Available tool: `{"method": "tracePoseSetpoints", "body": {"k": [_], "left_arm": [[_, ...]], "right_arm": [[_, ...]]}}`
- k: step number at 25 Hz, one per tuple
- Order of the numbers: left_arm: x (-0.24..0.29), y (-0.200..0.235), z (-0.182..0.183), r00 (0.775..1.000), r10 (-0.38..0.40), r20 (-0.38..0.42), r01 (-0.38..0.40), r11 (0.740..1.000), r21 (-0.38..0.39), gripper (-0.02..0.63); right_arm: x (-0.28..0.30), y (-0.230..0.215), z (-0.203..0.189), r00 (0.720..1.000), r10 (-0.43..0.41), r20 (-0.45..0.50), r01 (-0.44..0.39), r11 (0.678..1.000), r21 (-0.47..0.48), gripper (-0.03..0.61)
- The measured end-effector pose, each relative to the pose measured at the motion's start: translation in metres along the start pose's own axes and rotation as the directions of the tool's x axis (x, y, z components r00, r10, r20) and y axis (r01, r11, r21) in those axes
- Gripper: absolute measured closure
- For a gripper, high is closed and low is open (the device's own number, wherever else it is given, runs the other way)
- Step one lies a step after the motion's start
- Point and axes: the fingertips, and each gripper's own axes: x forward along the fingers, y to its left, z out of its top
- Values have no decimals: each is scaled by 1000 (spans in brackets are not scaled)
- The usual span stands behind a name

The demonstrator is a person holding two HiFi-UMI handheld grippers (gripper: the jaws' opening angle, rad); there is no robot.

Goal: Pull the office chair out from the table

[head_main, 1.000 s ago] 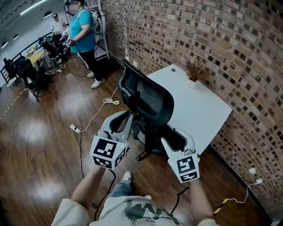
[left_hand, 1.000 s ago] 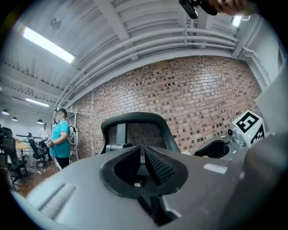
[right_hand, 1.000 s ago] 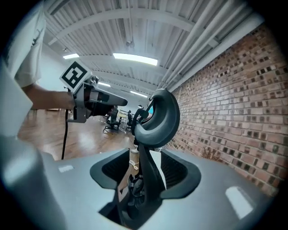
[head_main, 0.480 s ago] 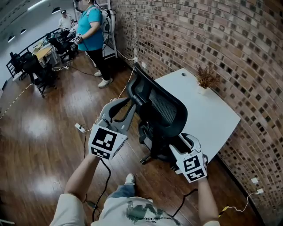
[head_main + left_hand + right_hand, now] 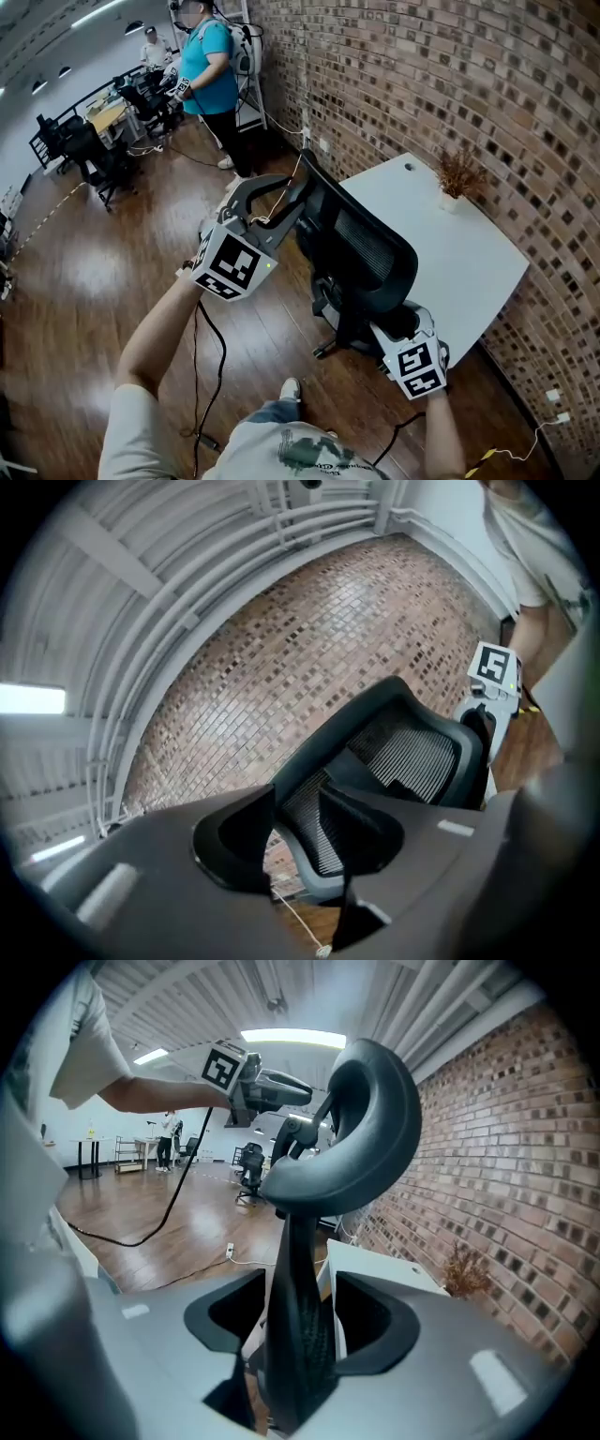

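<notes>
The head view is being taken from above, steeply downward, with the office chair (image 5: 361, 253), the white table (image 5: 469, 267) and the wooden floor (image 5: 75, 272) being seen from some way off. The left gripper view is being aimed level at the chair's back, close by, with the brick wall (image 5: 309, 649) behind. The right gripper view is being held very near the backrest's edge. Chair and wall are being shared by all three.
</notes>
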Motion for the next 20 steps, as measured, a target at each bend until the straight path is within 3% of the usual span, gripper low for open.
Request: {"method": "tracePoseSetpoints", "body": {"k": [5, 8, 14, 20], "left_arm": [[20, 15, -7, 997, -78, -21, 80, 986, 149, 444], [34, 19, -8, 991, -130, -38, 135, 961, 243, 424], [52, 9, -12, 966, -236, -105, 258, 847, 465, 407], [69, 0, -11, 930, -333, -157, 363, 761, 537, 399]], "right_arm": [[2, -1, -3, 1000, -19, -25, 19, 1000, -16, 379], [3, -2, -4, 999, -27, -39, 27, 1000, -13, 379], [5, 0, -7, 996, -39, -75, 36, 999, -38, 380], [6, 0, -9, 995, -65, -79, 60, 996, -60, 383]]}}
